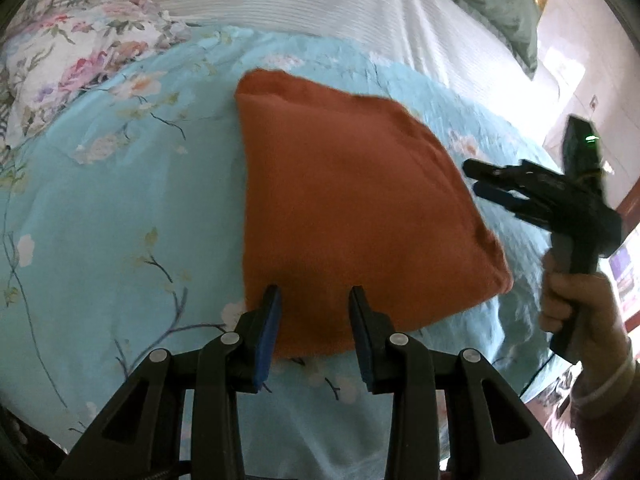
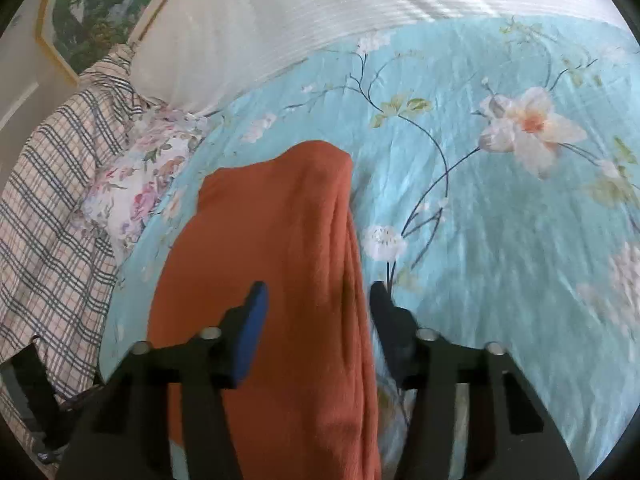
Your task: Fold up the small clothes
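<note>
A folded orange cloth (image 1: pixel 352 208) lies flat on the light blue floral bedspread (image 1: pixel 120 208). My left gripper (image 1: pixel 316 300) is open and empty, its fingertips just above the cloth's near edge. My right gripper (image 1: pixel 474 178) shows in the left wrist view, held in a hand beside the cloth's right edge, jaws apart. In the right wrist view the orange cloth (image 2: pixel 280 260) runs under my open right gripper (image 2: pixel 316 296), which holds nothing.
A white ribbed blanket (image 1: pixel 320 0) covers the far part of the bed. A floral pillow (image 1: pixel 80 52) and a plaid cloth (image 2: pixel 52 200) lie at the left. A green pillow (image 1: pixel 492 0) sits far right. A framed picture (image 2: pixel 92 12) hangs on the wall.
</note>
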`<state>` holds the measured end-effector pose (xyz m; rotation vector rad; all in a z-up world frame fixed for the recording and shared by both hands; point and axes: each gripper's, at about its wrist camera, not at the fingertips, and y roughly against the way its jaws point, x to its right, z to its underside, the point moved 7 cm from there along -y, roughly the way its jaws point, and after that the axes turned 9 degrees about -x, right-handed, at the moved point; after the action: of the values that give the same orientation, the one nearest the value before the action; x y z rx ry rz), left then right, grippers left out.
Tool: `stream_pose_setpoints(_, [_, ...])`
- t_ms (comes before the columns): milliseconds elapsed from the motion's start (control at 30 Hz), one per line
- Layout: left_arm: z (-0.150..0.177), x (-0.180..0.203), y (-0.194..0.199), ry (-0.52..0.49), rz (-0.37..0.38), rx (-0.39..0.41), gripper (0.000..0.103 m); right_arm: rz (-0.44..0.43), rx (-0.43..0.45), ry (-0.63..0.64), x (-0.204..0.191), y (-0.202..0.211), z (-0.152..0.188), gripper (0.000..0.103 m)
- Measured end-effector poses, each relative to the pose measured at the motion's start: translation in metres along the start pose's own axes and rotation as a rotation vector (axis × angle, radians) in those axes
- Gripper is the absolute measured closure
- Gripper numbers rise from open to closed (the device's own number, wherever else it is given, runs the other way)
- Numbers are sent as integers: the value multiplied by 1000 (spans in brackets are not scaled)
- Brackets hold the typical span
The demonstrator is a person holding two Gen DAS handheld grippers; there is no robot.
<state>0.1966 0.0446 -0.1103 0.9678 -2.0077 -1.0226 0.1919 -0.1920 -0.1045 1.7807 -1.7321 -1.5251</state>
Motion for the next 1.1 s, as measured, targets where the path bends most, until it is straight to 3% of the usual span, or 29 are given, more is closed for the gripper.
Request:
stream_pose_setpoints(100, [-11,-11,8,37,-18,44,68,-39,-57,-29,5,-21,-3,82])
stream_pose_setpoints(233, [-20,-24,-7,84,-28,9,69,-34,25,-10,0,3,-4,91])
stream_pose_setpoints(400, [-19,-20,-22,50,-42,-29,68,15,-35,-31,19,-26,4,91])
stream_pose_setpoints(533, [-16,-24,-30,67,-32,-41,62,29,-15,-45,22,-23,5,82])
stream_pose_setpoints(667, [-13,-33,-31,98,-4,-54,58,35,6,-60,18,-3,9,80])
stream_pose_setpoints(800, [-11,-30,-29,78,-45,-50,58,-10,68,45,-24,34,25,79])
stream_pose_setpoints(900, [-9,-28,-29,73,-58,-50,58,-46,-2,113,-42,28,49,79])
stream_pose_setpoints(967, [-9,-29,-28,79,-55,-50,58,36,-86,108,-25,6,66,81])
stream_pose_setpoints(1100, [-6,-31,-29,86,-56,-58,58,-33,-73,35,-10,8,68,87])
